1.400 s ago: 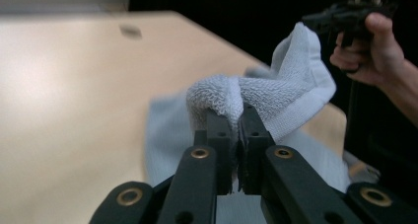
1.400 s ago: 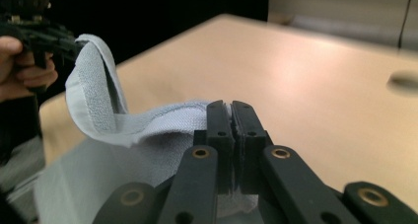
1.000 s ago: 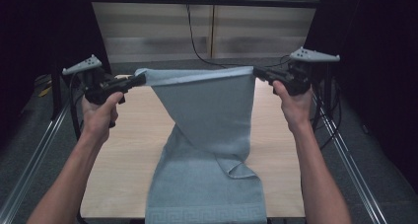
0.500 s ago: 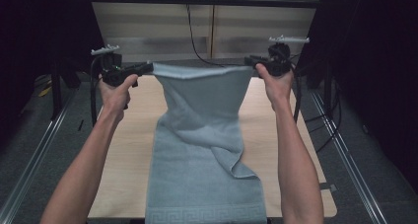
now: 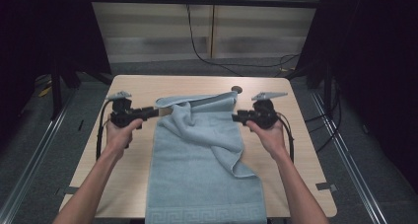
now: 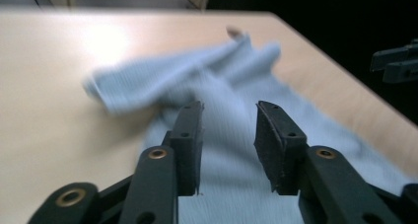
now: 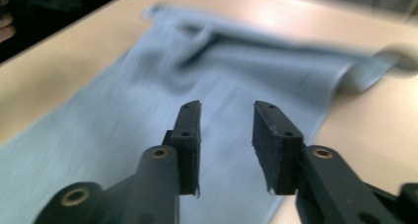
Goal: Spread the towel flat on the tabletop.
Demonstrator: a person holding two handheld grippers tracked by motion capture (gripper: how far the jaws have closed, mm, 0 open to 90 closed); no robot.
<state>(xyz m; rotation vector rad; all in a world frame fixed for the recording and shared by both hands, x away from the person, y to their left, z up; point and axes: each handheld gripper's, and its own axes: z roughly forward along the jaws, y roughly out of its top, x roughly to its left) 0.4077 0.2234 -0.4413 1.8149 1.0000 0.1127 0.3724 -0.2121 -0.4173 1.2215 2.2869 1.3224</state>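
Note:
A light blue towel lies lengthwise on the wooden table; its far end is rumpled and folded over, and its near end hangs over the front edge. My left gripper hovers at the towel's far left corner and my right gripper at its far right edge. Both are open, their jaws have just been opening, and nothing is between them. The left gripper view has the towel beyond the parted jaws of the left gripper. The right gripper view has the towel under the right gripper.
A small dark round hole sits in the tabletop just beyond the towel. Metal rails run along the floor on both sides, and a black cable trails behind the table. Bare wood lies to the left and right of the towel.
Both grippers came down from chest height to the table and let go of the towel's top corners. The towel dropped and now lies rumpled on the table.

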